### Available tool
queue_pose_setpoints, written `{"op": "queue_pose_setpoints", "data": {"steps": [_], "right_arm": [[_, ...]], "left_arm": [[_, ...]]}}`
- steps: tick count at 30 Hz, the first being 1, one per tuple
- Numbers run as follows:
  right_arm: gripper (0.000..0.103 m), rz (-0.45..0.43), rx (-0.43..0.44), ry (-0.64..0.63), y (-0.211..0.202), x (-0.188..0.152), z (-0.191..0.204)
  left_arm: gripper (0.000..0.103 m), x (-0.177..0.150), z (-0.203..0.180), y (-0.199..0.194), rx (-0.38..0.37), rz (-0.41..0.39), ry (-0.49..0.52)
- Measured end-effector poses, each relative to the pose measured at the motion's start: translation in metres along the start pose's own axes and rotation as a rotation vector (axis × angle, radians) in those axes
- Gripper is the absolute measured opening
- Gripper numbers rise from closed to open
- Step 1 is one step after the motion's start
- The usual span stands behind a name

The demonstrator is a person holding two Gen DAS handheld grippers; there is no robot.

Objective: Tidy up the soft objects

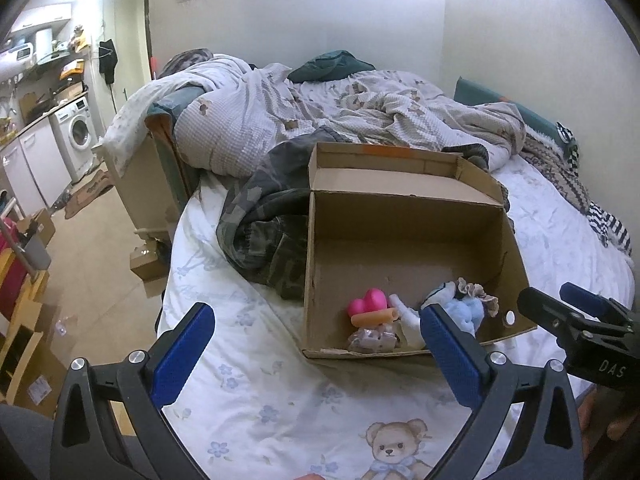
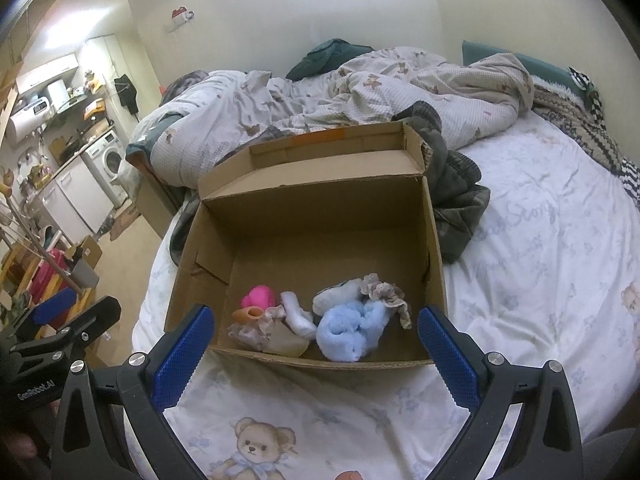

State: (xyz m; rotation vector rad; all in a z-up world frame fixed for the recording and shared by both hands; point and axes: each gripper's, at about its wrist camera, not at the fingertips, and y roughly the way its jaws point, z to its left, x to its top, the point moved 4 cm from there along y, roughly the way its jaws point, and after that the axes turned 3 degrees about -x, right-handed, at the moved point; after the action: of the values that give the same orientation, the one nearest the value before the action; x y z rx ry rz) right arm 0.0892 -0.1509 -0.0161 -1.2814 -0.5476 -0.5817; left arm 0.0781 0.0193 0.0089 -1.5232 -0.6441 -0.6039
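Note:
An open cardboard box (image 2: pixel 328 216) stands on the bed; it also shows in the left wrist view (image 1: pixel 404 232). Along its near wall lie a pink heart-shaped toy (image 2: pixel 259 297), an orange tube (image 2: pixel 249 313), a white sock (image 2: pixel 298 316), a light blue fluffy cloth (image 2: pixel 350 330), a beige frilly scrunchie (image 2: pixel 386 294) and a pale bundle (image 2: pixel 268 334). My right gripper (image 2: pixel 314 344) is open and empty just in front of the box. My left gripper (image 1: pixel 316 344) is open and empty over the sheet at the box's near left corner.
A crumpled quilt (image 2: pixel 360 88) and a dark camouflage garment (image 1: pixel 264 232) lie behind and beside the box. The white sheet with a teddy bear print (image 2: pixel 260 446) covers the near bed. Kitchen units and a washing machine (image 1: pixel 78 132) stand at the far left across the floor.

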Motion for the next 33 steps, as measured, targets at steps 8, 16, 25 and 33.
{"op": "queue_pose_setpoints", "data": {"steps": [8, 16, 25, 33], "right_arm": [[0.103, 0.001, -0.002, 0.0, 0.0007, -0.0003, 0.0001], [0.103, 0.001, -0.003, 0.0, 0.0004, -0.0005, 0.0004], [0.103, 0.002, -0.002, -0.003, 0.0, -0.0007, 0.0009], [0.103, 0.003, -0.004, -0.003, 0.0, -0.0005, 0.001]], "left_arm": [[0.103, 0.0003, -0.0021, 0.0006, -0.008, 0.003, 0.004], [0.103, 0.0007, -0.0008, -0.0002, -0.006, 0.003, -0.005], [0.103, 0.0002, 0.0004, 0.0005, -0.011, 0.008, -0.015], [0.103, -0.0001, 0.0002, 0.002, -0.016, 0.015, -0.022]]}}
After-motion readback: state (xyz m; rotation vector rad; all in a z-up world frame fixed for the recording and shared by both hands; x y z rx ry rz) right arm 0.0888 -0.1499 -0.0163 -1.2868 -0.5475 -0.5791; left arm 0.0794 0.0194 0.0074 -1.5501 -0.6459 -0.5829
